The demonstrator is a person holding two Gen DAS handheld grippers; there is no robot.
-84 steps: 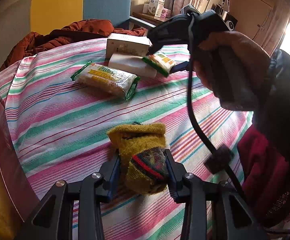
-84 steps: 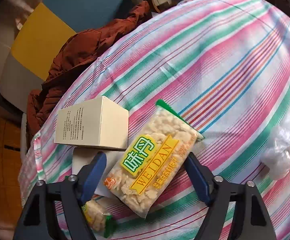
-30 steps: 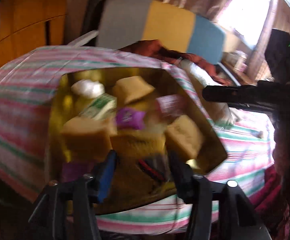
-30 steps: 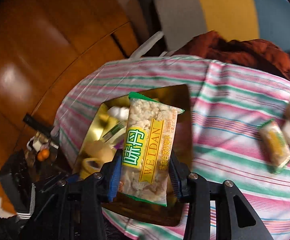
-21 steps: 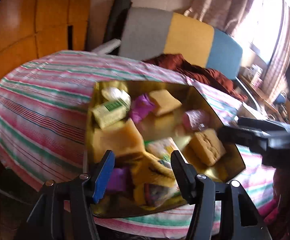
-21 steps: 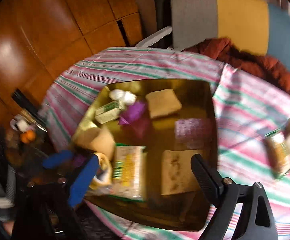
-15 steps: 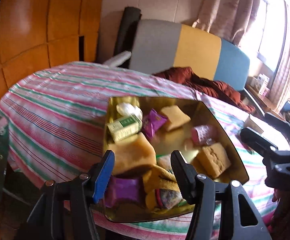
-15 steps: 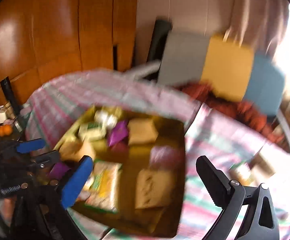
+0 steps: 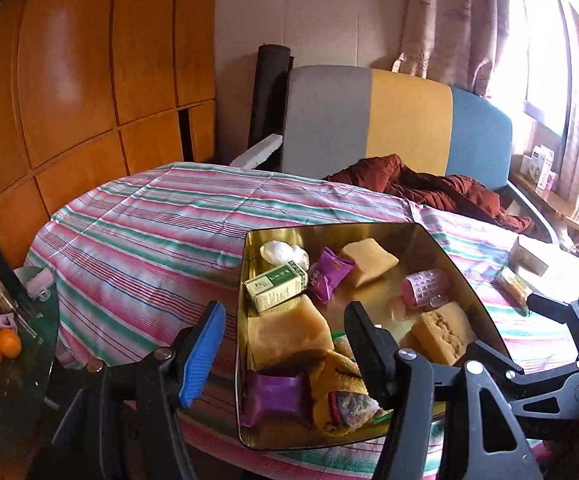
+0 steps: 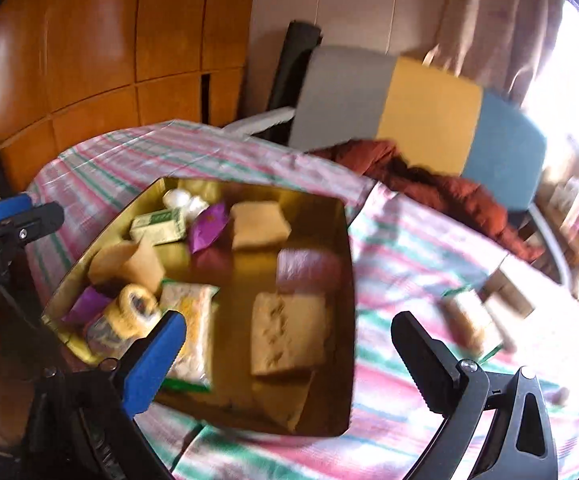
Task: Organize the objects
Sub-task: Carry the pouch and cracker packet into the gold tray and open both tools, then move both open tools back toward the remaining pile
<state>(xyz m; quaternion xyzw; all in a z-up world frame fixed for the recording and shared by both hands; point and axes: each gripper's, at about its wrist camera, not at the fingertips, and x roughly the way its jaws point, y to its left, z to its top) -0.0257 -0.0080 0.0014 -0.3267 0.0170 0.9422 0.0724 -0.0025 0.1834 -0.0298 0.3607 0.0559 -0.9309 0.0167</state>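
Observation:
A gold tray (image 9: 429, 236) (image 10: 345, 240) sits on the striped tablecloth and holds several items. The yellow sock (image 9: 341, 396) (image 10: 129, 312) lies at its near left corner. The snack packet (image 10: 189, 332) lies beside the sock. My left gripper (image 9: 285, 344) is open and empty above the tray's near edge. My right gripper (image 10: 289, 352) is open and empty, raised over the tray. A second snack packet (image 9: 511, 286) (image 10: 469, 320) and a white box (image 9: 527, 256) (image 10: 509, 292) lie on the cloth to the right.
The tray also holds a green box (image 9: 277, 286), purple packets (image 9: 329, 276), sponges (image 9: 441, 332) and a pink roll (image 9: 425, 290). A chair (image 9: 389, 120) with a red jacket (image 9: 429, 188) stands behind the table. A side table with oranges (image 9: 1, 346) stands at left.
Both grippers carried their items to the tray and let go: the sock and the snack packet now lie in it. Both have opened, pulled back and risen.

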